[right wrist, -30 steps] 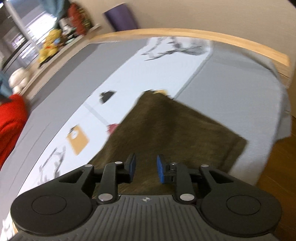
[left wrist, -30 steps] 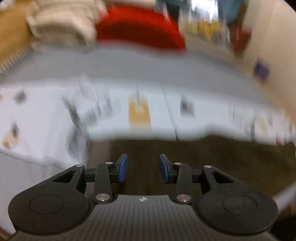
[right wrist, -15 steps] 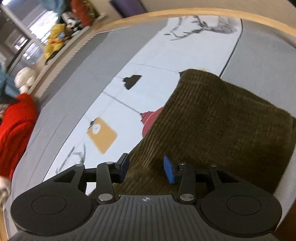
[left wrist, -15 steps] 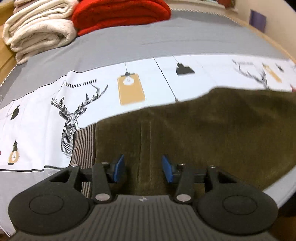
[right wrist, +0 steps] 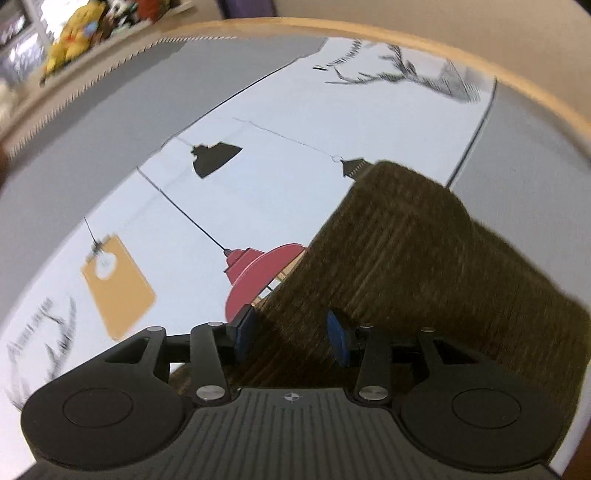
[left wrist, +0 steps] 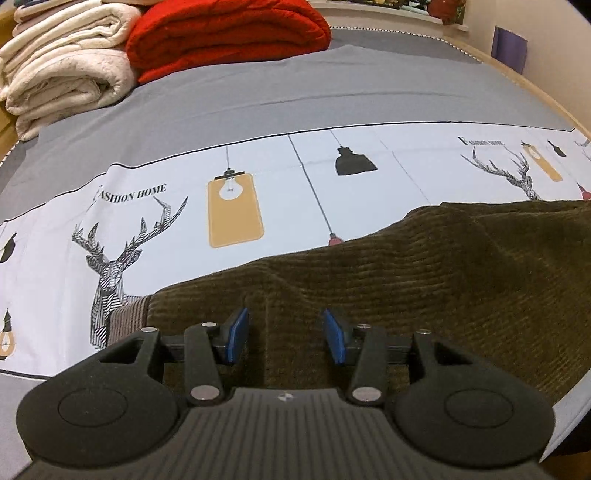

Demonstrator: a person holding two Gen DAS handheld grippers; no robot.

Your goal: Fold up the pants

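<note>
Both now lower over olive-brown corduroy pants [left wrist: 406, 295], filling lower frame: left gripper [left wrist: 282, 334] and right gripper [right wrist: 291, 332] half-open, empty, poised to grasp.

The brown corduroy pants [left wrist: 424, 288] run off the left wrist picture's right edge and hide the bed sheet [left wrist: 258, 206] beneath them. In the right wrist view, the pants [right wrist: 424, 266] are smeared by blur, as are the toys [right wrist: 79, 35] on the ledge beyond the bed.
</note>
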